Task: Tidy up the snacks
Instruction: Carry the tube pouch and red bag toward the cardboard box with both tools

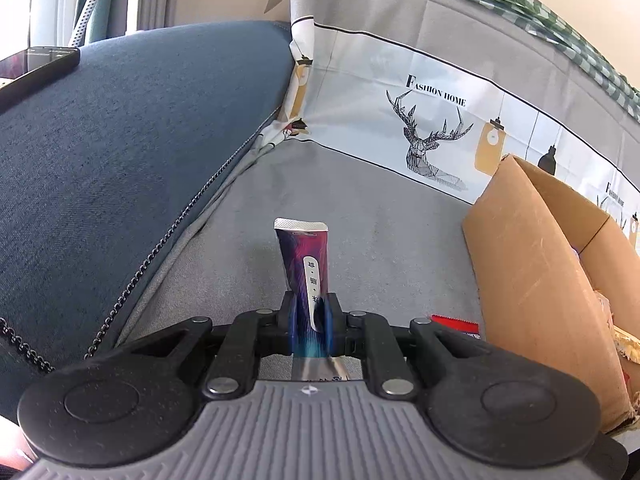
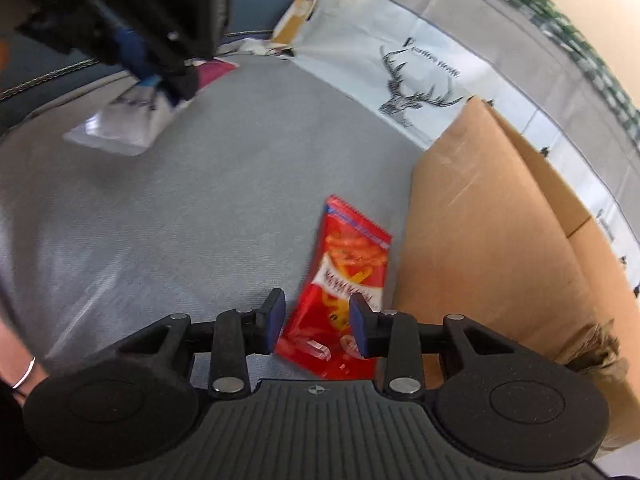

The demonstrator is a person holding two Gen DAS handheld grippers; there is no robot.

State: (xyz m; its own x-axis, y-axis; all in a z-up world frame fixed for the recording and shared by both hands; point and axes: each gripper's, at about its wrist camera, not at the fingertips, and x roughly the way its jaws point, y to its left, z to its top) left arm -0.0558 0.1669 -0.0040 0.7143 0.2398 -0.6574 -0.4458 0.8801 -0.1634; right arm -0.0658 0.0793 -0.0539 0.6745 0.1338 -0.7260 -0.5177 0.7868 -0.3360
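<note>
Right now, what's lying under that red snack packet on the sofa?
The red snack packet lies flat on the grey sofa seat, beside the cardboard box. Only fabric shows around its edges; whatever sits directly beneath it is covered, as is its near end behind the right gripper.

Sofa seat (image 1: 400,240) plain grey. Cushion (image 1: 140,140) denim blue, dark chain trim. Back cover (image 1: 440,92) pale grey-white, black line-drawn deer, mustard lamp shapes. Blanket (image 1: 520,8) green-white check. Held packet (image 1: 306,260) purple, magenta, teal (silver ends). Lying packet (image 2: 344,280) red, orange print. Box (image 2: 500,240) brown cardboard. Gripper pads (image 2: 276,320) blue.
</note>
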